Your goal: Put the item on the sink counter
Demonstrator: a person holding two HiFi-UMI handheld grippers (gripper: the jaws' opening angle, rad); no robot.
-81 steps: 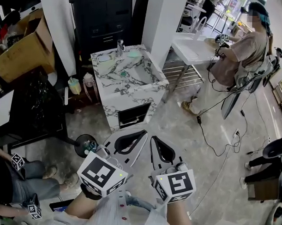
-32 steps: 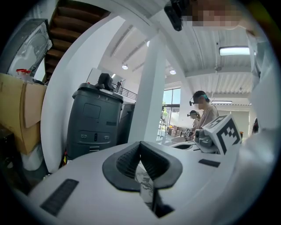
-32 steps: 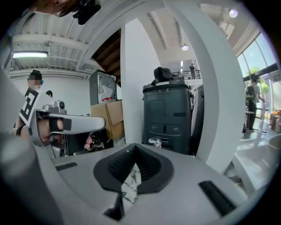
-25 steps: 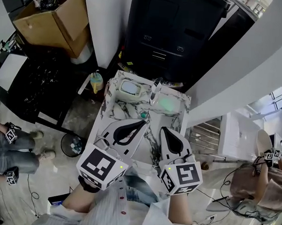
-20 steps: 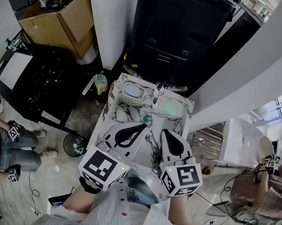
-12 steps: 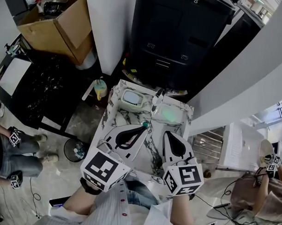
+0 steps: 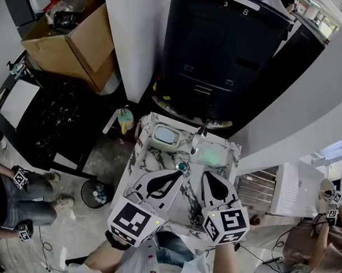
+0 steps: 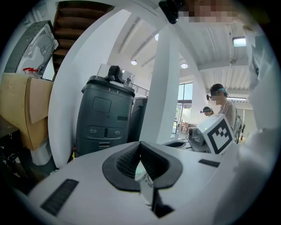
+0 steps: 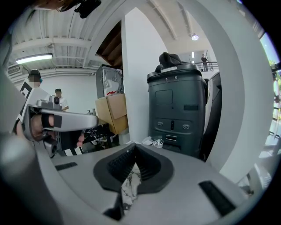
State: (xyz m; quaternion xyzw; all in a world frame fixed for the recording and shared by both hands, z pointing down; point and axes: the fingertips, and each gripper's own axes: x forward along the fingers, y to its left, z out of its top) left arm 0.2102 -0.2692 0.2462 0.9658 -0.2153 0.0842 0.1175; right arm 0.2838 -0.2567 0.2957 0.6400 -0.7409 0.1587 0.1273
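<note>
Head view: on my marble sink desk (image 7: 143, 160), a pale green, white-centred dish (image 7: 165, 136) lies at 9 o'clock of the tap (image 7: 197, 143). A translucent green item (image 7: 213, 157) lies at 4 o'clock. My left tool (image 7: 179, 173) and right tool (image 7: 206, 174) hang above the basin.
Left gripper view: the left tool (image 8: 140, 147) is closed and empty.
Right gripper view: the right tool (image 9: 134, 149) is closed and empty.

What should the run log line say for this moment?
left gripper: shut, empty | right gripper: shut, empty | position: both over marble sink | task: no item held yet
</note>
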